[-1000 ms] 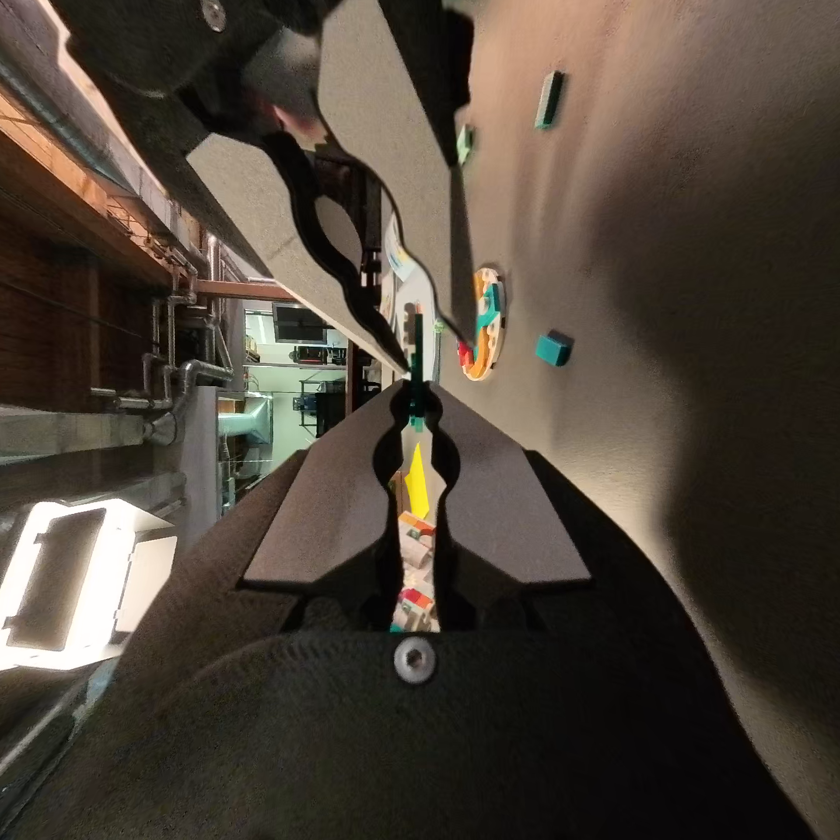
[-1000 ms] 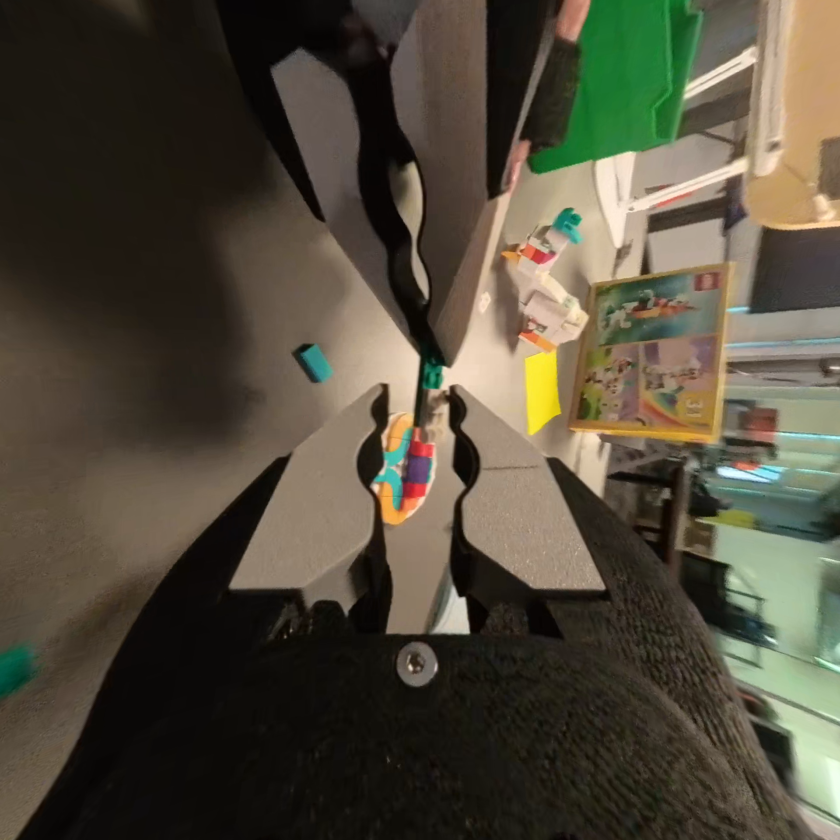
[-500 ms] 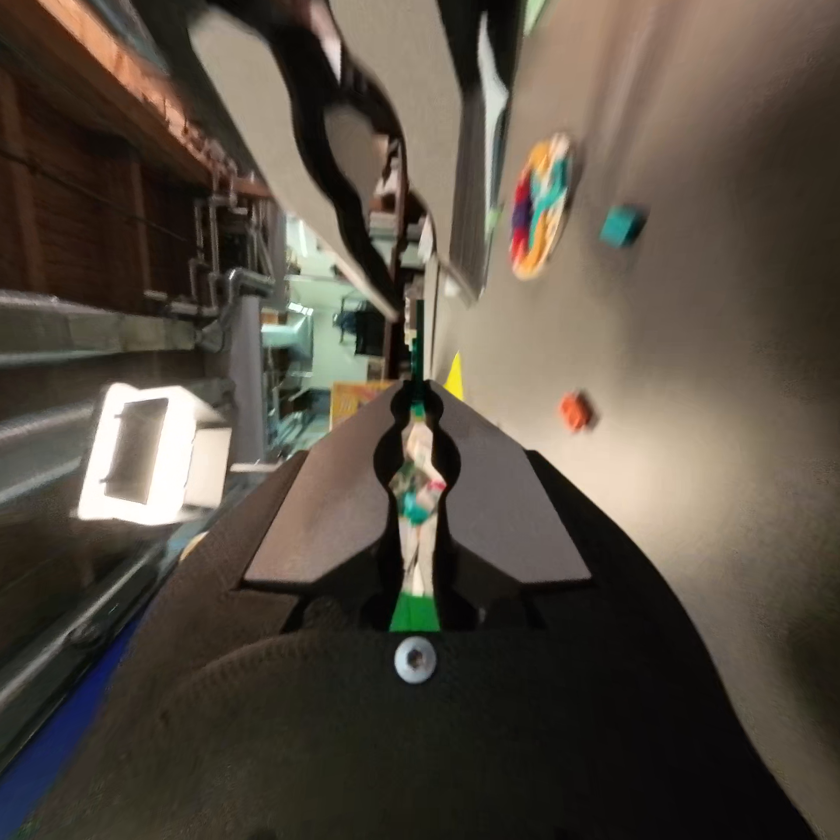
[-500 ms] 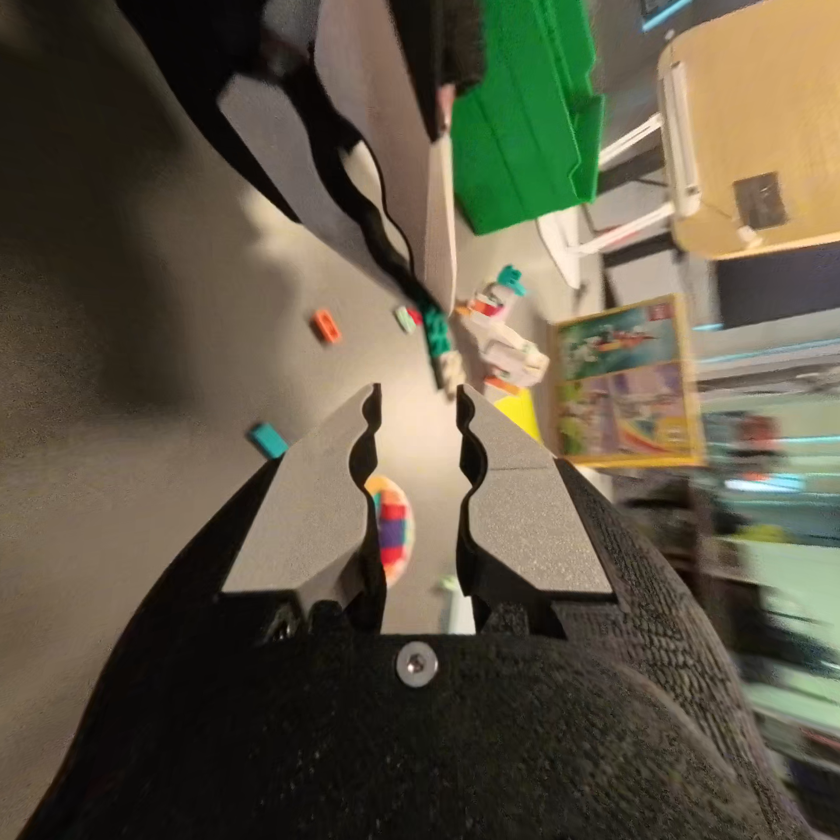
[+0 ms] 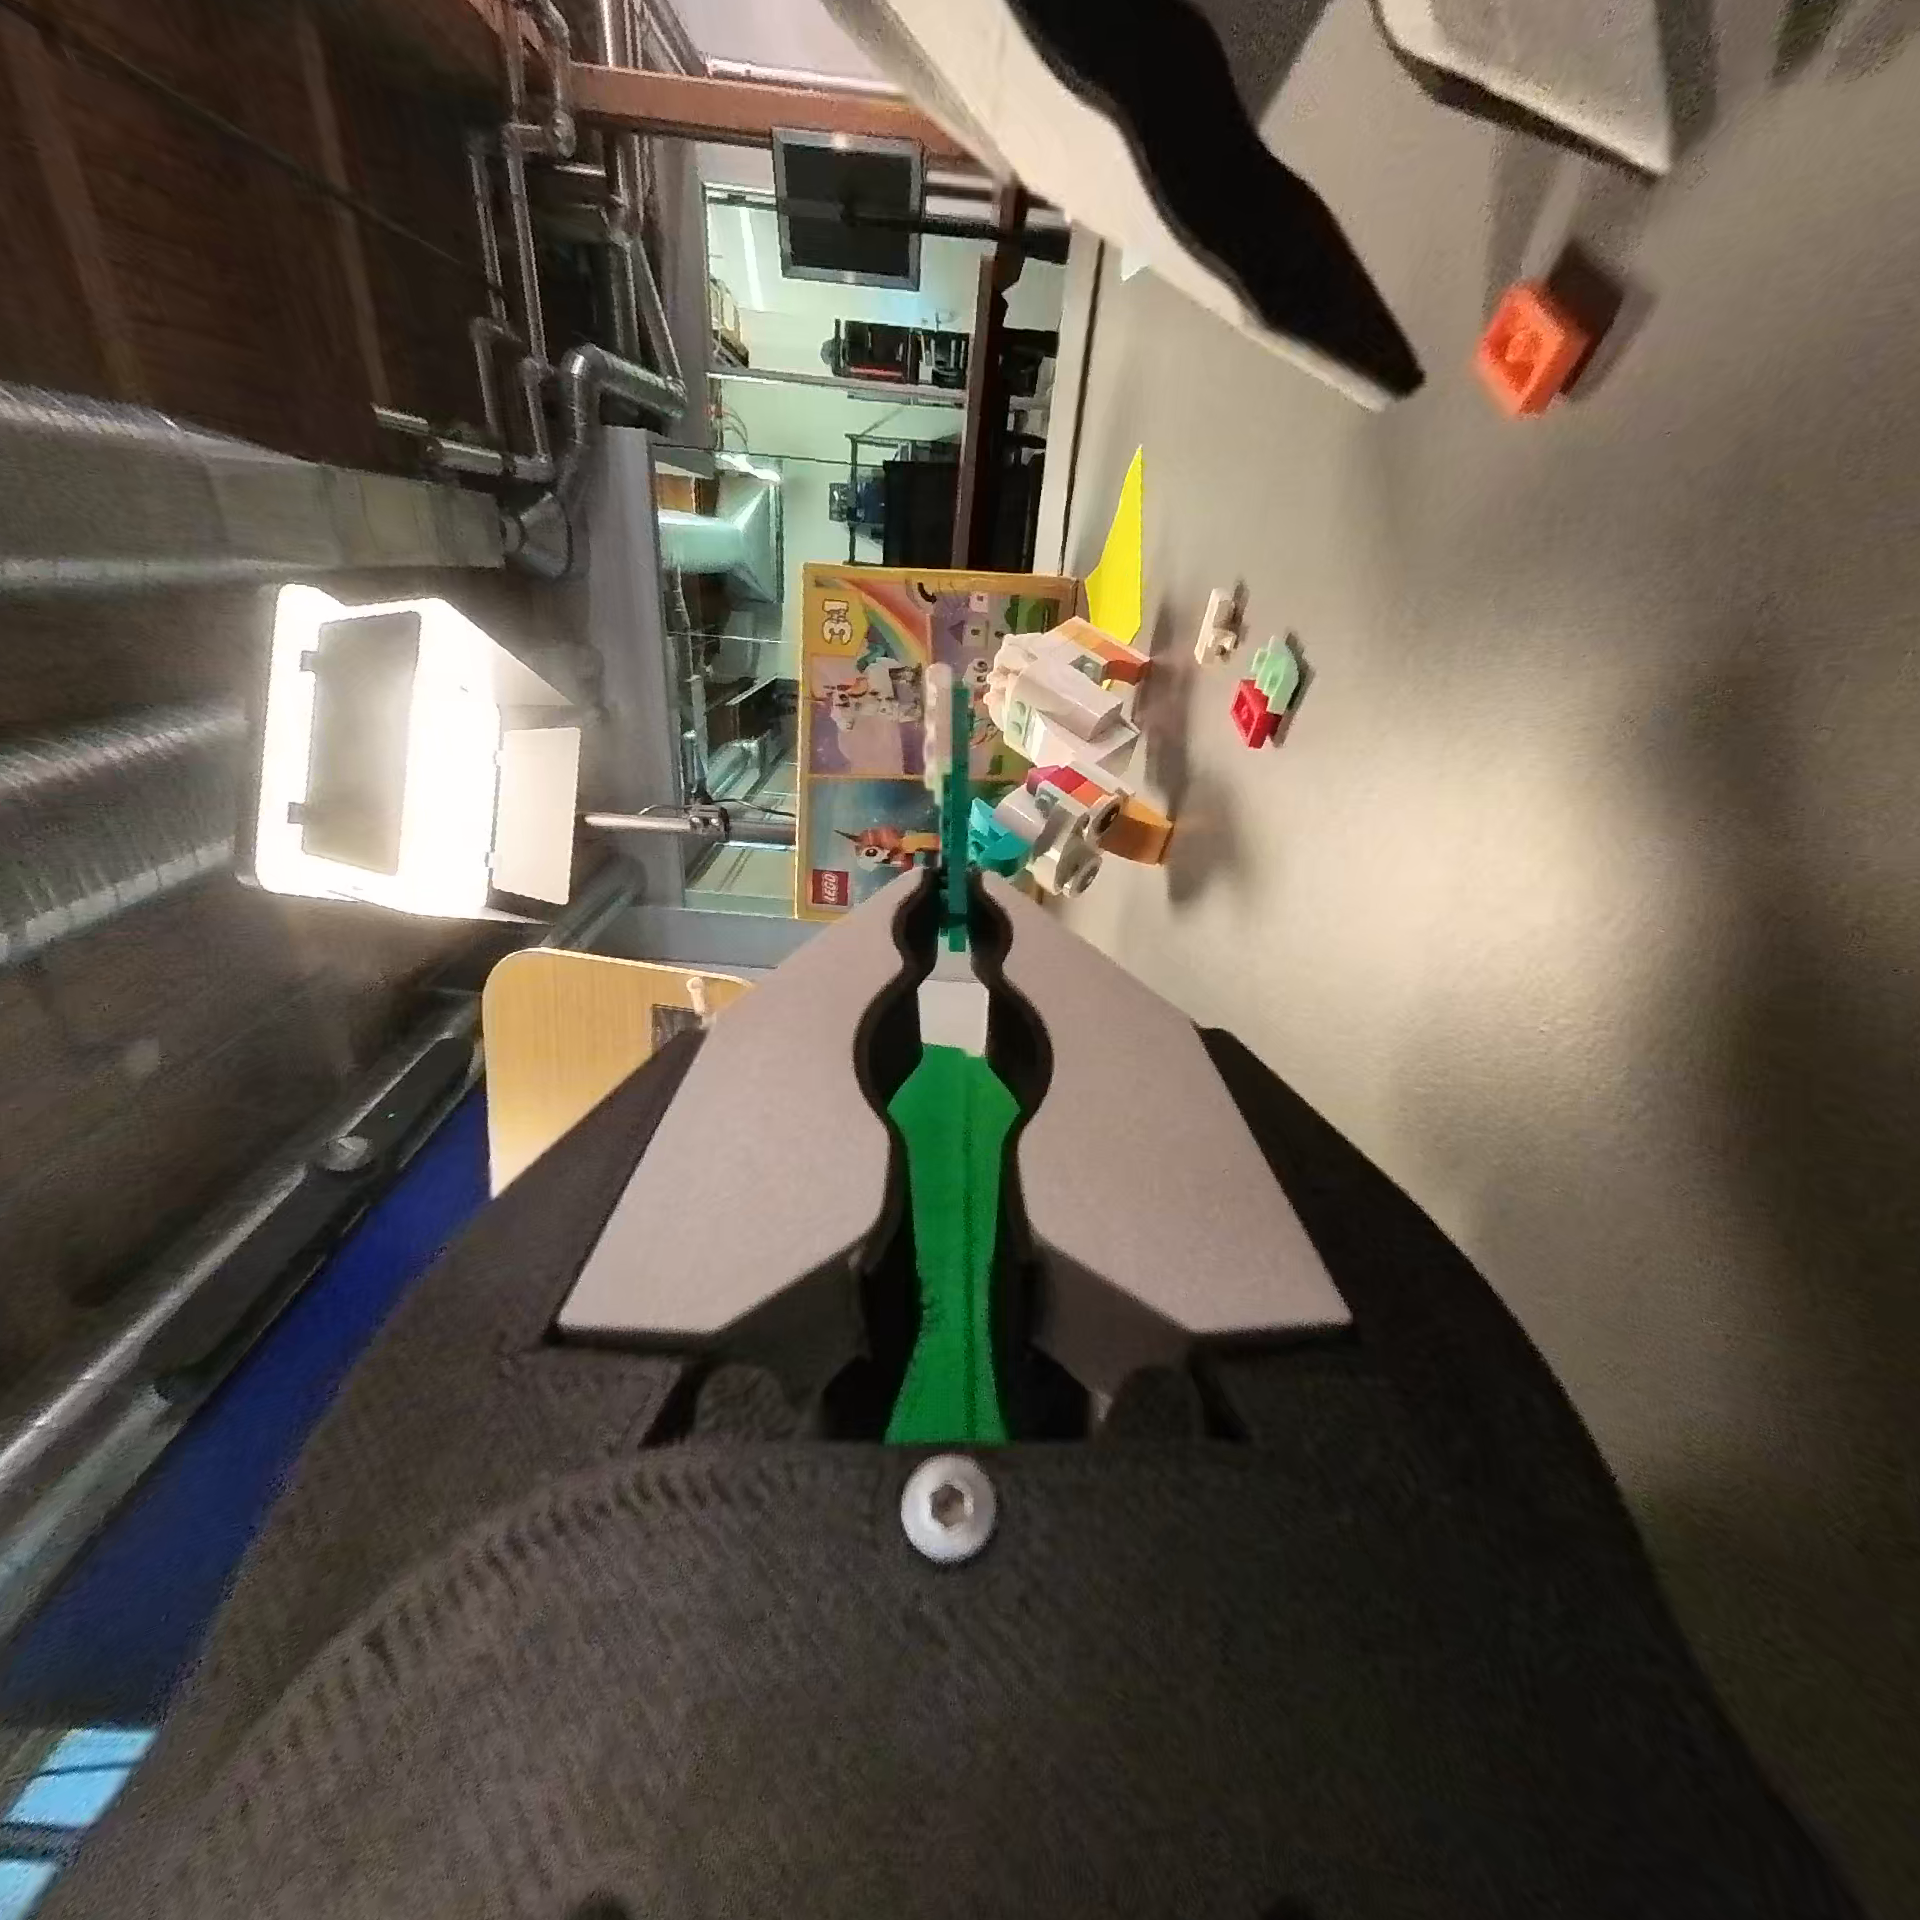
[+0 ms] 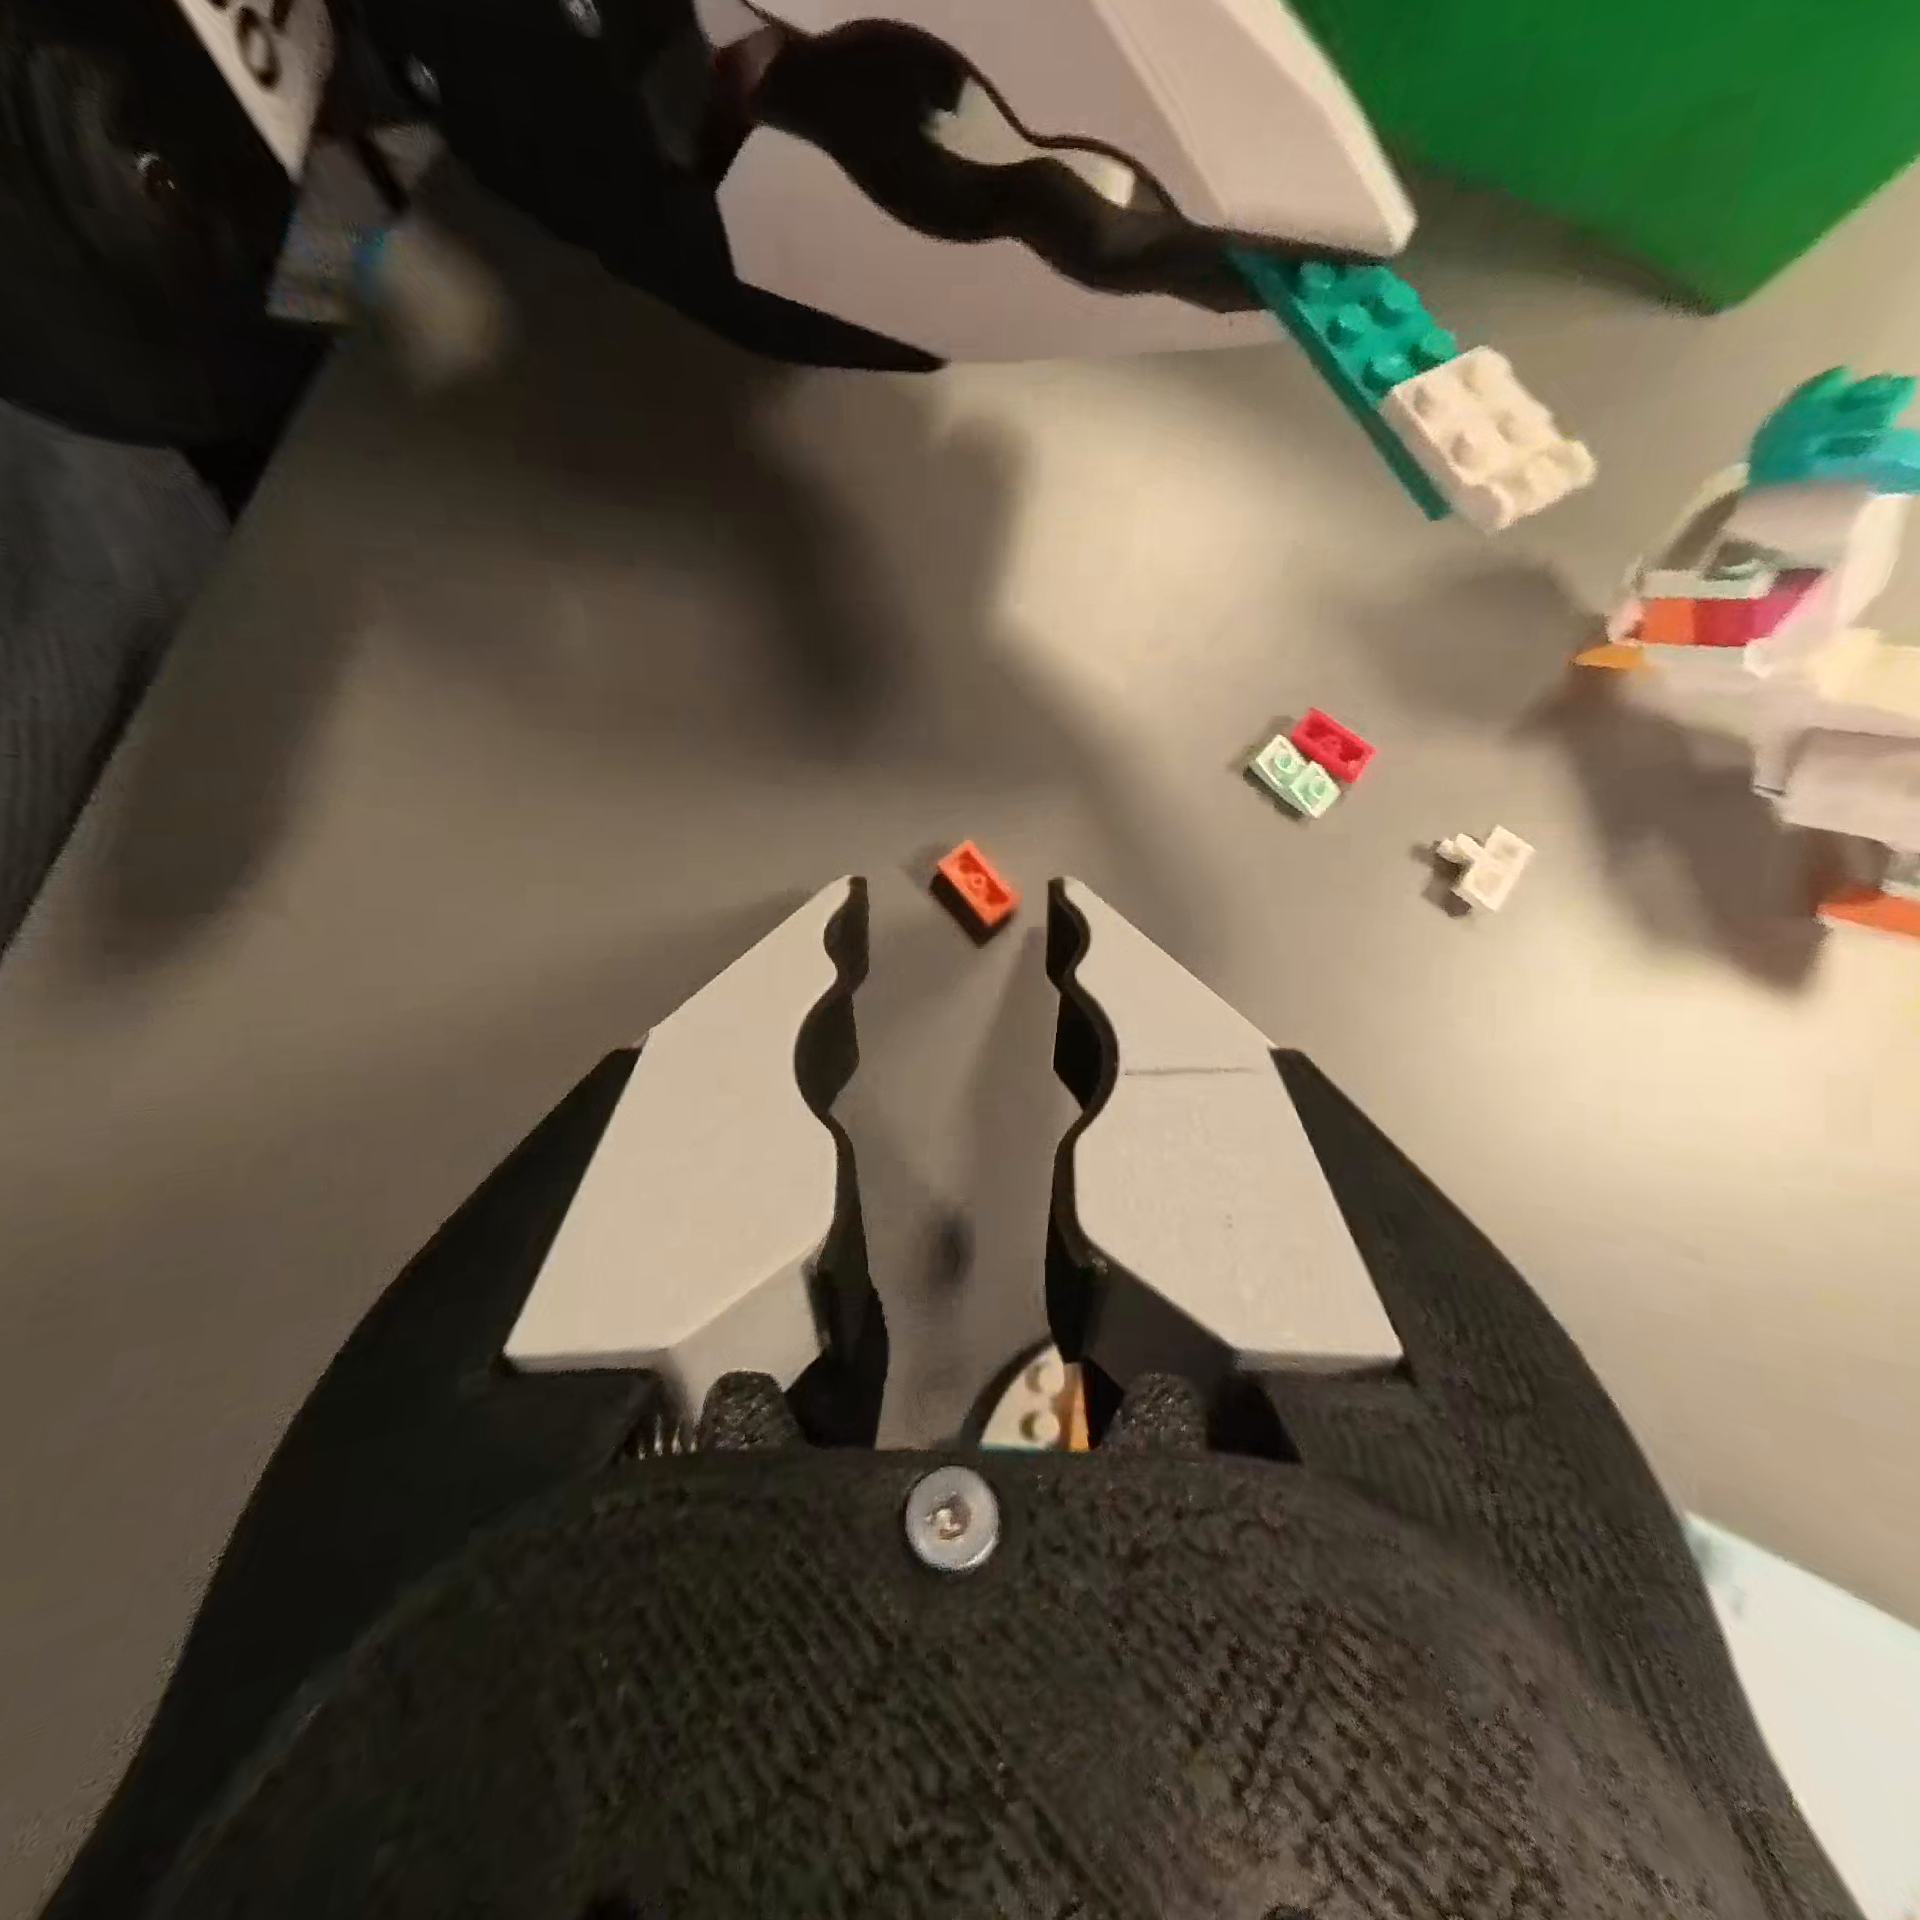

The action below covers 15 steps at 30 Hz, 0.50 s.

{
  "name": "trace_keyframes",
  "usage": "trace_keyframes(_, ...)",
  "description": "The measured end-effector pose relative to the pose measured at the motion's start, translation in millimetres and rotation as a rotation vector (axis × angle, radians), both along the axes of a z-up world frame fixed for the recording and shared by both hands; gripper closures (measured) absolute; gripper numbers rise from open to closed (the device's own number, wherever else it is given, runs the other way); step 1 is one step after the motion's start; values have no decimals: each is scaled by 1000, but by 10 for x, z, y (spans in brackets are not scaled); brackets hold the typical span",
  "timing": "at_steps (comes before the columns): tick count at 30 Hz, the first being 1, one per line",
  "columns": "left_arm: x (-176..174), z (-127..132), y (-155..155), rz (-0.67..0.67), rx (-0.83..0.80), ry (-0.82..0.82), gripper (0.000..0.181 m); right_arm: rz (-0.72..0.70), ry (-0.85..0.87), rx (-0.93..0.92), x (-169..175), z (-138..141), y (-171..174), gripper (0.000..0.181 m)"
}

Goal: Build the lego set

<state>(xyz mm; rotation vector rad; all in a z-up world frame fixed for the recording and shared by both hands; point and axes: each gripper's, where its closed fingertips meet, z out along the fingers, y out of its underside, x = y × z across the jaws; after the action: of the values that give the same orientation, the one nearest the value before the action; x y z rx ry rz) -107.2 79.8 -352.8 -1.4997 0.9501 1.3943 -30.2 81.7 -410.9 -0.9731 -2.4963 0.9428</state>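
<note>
Left wrist view: the left gripper (image 5: 954, 914) is clamped on a long teal studded lego plate (image 5: 953, 821) carrying a white brick, held edge-on above the grey bench (image 5: 1558, 935). Beyond it a white half-built lego animal (image 5: 1070, 748) stands near the far edge, before a colourful cardboard set box (image 5: 894, 727).

Right wrist view: the right gripper (image 6: 956, 894) has its fingers apart and holds nothing, with a small orange lego plate (image 6: 975, 889) lying on the bench just past its tips. A red plate (image 6: 1332, 743) and a mint plate (image 6: 1295, 775) lie touching, farther toward the animal.
</note>
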Motion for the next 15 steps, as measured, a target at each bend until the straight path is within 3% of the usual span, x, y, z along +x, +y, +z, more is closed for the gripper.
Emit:
trace_keyframes(11, 105, -88, 29, -46, -47, -11, 178, 171, -111, 44, -19, -55, 24, 175)
trace_keyframes(13, 105, -87, 28, -48, -46, -17, 178, 186, -60, 156, -44, -25, 95, 175)
trace_keyframes(15, 101, -84, 27, -46, -44, -18, 178, 232, 52, 391, -96, 56, 222, 176)
